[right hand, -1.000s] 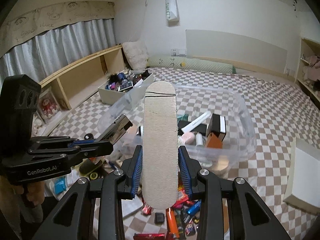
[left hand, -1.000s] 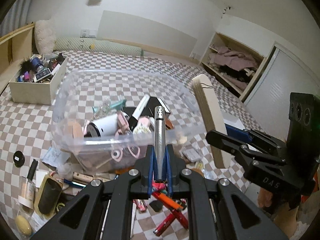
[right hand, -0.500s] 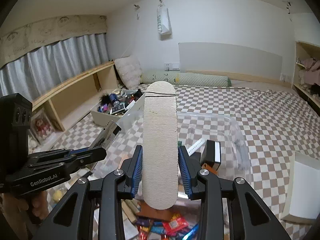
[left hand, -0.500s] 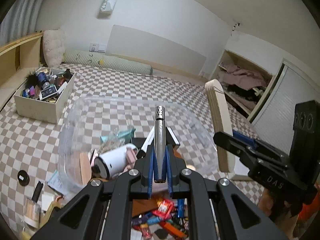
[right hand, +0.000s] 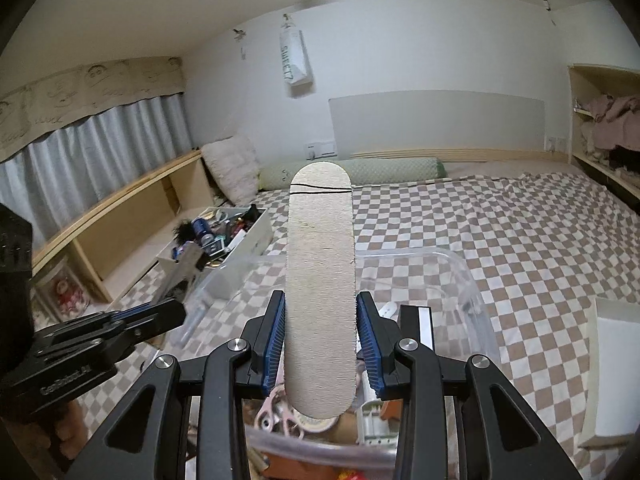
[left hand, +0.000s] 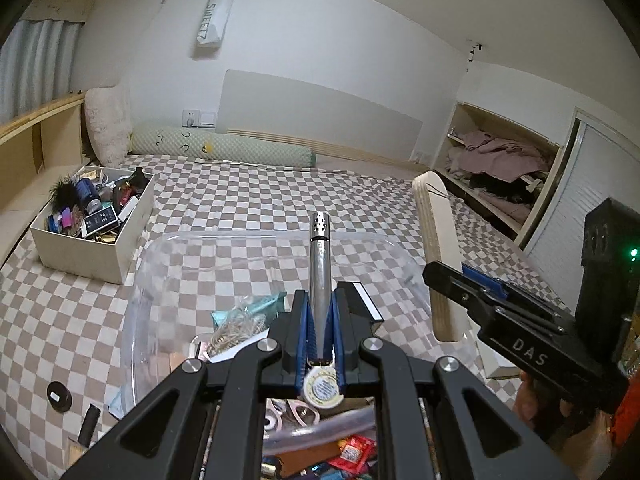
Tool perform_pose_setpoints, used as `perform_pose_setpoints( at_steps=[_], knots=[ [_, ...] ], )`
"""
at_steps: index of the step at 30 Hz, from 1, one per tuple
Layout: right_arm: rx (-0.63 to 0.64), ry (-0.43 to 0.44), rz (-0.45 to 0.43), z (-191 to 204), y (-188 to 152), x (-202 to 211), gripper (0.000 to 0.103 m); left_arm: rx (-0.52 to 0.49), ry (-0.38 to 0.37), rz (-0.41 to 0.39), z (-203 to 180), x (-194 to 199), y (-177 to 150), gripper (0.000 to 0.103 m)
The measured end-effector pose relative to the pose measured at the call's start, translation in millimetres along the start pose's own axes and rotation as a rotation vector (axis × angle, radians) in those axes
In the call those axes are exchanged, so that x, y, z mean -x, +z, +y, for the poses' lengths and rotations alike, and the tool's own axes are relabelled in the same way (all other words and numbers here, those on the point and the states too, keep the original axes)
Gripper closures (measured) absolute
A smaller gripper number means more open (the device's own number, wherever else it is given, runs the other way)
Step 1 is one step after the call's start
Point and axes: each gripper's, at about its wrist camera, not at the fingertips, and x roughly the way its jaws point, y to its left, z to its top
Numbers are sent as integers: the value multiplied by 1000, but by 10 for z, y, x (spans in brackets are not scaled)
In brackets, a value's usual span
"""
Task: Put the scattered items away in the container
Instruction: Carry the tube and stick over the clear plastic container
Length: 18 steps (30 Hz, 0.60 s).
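Observation:
My left gripper (left hand: 320, 322) is shut on a slim silver metal tube (left hand: 320, 276) with a perforated tip, pointing forward over the clear plastic container (left hand: 168, 256). My right gripper (right hand: 321, 332) is shut on a flat wooden board (right hand: 320, 272) with rounded ends, also held above the container (right hand: 464, 276). In the left wrist view the board (left hand: 438, 256) stands at the right, edge on, in the right gripper (left hand: 472, 292). Inside the container lie several small items, among them a round tin (left hand: 322, 386) and a teal packet (left hand: 256, 306).
A white box (left hand: 100, 240) full of cosmetics sits on the checkered bed cover at the left. Loose snack packets (left hand: 352, 450) and small items lie in front of the container. A black disc (left hand: 59, 396) rests at the lower left. A white flat box (right hand: 616, 364) lies at the right.
Both grippers have moved forward and tilted up over the container while holding their items. The scattered pile now sits lower in both views.

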Motion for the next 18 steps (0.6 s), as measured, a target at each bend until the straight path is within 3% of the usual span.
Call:
perform_pose_setpoints(
  at_steps=[8,18],
  knots=[
    [6,-50,41,-70,-149,-384,67,36,60,1,296,-245,14,92],
    [-13,-45,169,-81,-364,-743,67,106,103,85,633,-512,-114,92]
  ],
)
